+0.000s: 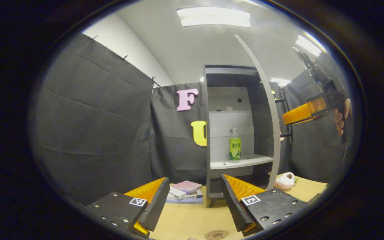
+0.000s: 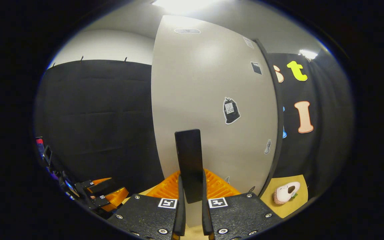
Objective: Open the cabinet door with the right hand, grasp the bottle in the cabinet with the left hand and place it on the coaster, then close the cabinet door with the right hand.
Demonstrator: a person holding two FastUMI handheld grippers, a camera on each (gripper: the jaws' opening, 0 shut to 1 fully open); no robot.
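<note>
I see a tan wooden table [image 1: 185, 220] ringed by creased black cloth under a white ceiling, the smooth grey door [image 2: 208, 100] swung wide with my right gripper [image 2: 192, 200] clamped on its flat black handle [image 2: 189, 163], my left gripper [image 1: 193, 200] gaping, the green-labelled bottle [image 1: 234, 145] upright on the cabinet [image 1: 238, 116] shelf.

**Tabletop + cabinet shelf**

Tan tabletop [image 1: 185, 220] carries: grey cabinet [image 1: 212, 186] standing at centre; book stack [image 1: 185, 191] just left of cab base, pink cover on top; white plush slipper [image 1: 285, 180] to the right, near door edge; round brown coaster [image 1: 216, 234] at near edge. Inside cab, white shelf [image 1: 245, 161] w/ green-label bottle [image 1: 234, 145] upright on it.
</note>
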